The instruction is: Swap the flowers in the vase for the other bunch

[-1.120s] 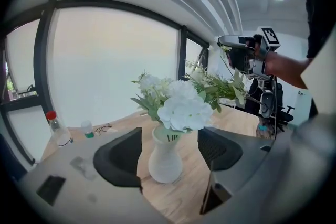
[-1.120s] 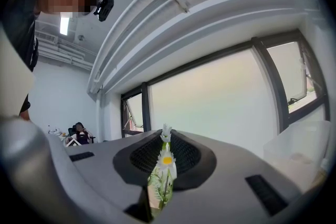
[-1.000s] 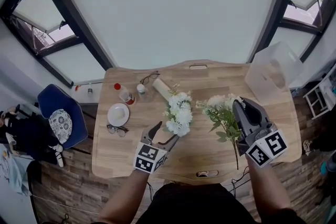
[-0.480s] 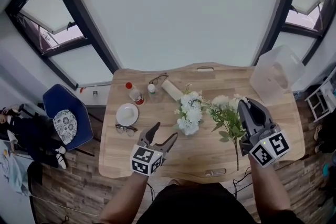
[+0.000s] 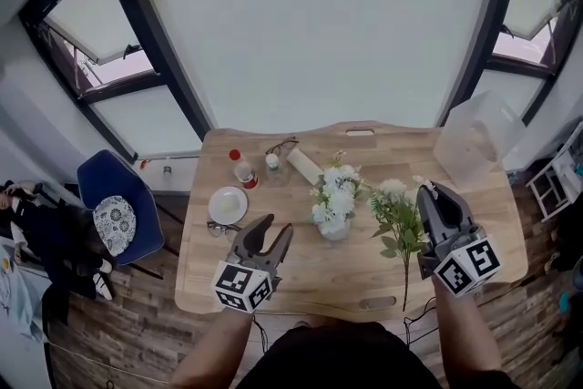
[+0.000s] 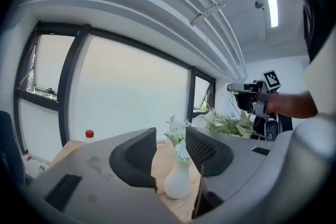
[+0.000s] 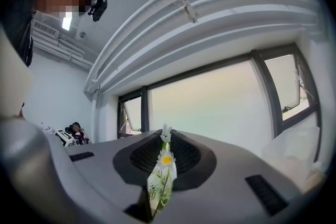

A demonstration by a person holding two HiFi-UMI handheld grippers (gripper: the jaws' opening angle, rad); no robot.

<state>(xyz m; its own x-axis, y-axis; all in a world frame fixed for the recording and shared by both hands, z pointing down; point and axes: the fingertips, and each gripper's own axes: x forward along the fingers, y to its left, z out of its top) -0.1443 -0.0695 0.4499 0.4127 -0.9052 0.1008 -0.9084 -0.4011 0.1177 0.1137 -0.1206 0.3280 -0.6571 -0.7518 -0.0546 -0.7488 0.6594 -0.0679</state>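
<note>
"Jaws on the left gripper [image 5: 274, 227]?"

"Closing, with nothing between them. The white vase [image 5: 334, 230] stands beyond them on the table [image 5: 301, 273], its white flowers [image 5: 337, 191] upright in it."

"And the right gripper [image 5: 426, 192]?"

"Clamped on the stems of the other bunch [image 5: 397, 216], held above the table to the right of the vase, blooms pointing away from the person."

No legible text, no labels (anywhere)

Office room: wooden desk [image 5: 310, 273], big windows [image 5: 319, 23]
</note>
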